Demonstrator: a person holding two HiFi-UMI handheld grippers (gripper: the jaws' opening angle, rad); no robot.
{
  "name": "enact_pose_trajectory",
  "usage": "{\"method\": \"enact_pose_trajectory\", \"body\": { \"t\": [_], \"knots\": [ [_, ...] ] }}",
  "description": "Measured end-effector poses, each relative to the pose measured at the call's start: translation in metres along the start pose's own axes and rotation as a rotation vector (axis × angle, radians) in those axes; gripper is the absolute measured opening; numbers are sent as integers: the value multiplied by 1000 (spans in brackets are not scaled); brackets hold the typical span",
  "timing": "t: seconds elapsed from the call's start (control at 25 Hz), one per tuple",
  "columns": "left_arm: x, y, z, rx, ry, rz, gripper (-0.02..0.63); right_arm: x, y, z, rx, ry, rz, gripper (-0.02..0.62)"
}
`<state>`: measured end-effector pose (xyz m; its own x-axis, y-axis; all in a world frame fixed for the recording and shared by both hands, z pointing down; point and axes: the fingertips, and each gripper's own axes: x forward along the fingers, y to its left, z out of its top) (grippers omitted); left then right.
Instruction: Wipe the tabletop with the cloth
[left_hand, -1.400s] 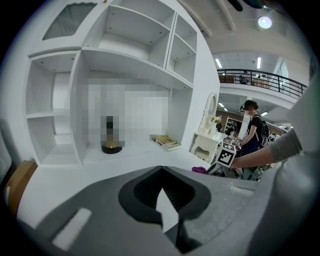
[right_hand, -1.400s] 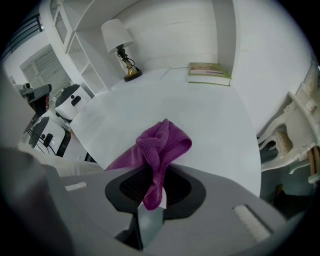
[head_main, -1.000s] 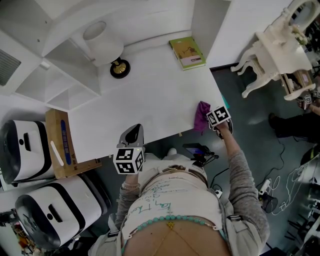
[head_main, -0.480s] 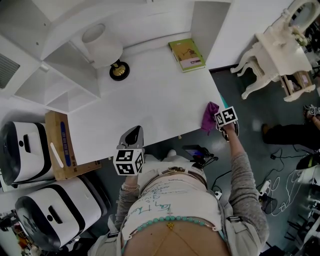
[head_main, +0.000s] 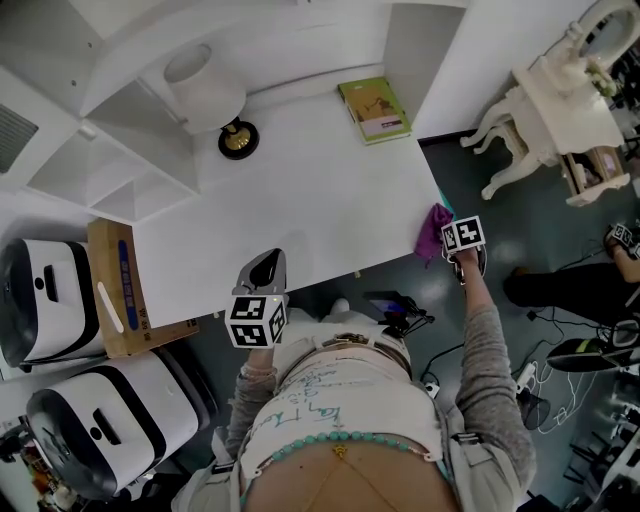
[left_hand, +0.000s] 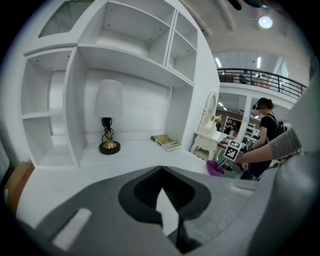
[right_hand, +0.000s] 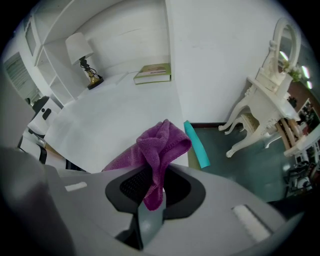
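Right gripper (right_hand: 150, 202): jaws clamped on the purple cloth (right_hand: 159, 145), bunched at the tabletop's (head_main: 300, 190) 4 o'clock corner. Bare surface spreads toward 10 o'clock from there. Left gripper (left_hand: 167, 215): jaws together, empty, at the 6 o'clock edge.

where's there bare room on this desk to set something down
The wide middle of the tabletop, between the lamp, the book and the cloth, is bare, as is the front left. Taken: back left, back right, right edge.
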<state>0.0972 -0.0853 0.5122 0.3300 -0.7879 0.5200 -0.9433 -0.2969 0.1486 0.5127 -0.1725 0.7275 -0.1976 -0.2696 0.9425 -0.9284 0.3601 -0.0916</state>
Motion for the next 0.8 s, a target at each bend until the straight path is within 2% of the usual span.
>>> {"method": "enact_pose_trajectory", "body": {
  "t": [0.44, 0.6, 0.8],
  "knots": [
    [-3, -3, -6, -9, 6, 10, 2, -10, -37, -14, 22, -17, -106, 83],
    [-5, -1, -8, -16, 8, 21, 2, -18, -54, -20, 19, -15, -184, 81],
    [-7, 5, -11, -26, 9, 28, 2, -32, -70, -25, 73, -56, -244, 80]
  ]
}}
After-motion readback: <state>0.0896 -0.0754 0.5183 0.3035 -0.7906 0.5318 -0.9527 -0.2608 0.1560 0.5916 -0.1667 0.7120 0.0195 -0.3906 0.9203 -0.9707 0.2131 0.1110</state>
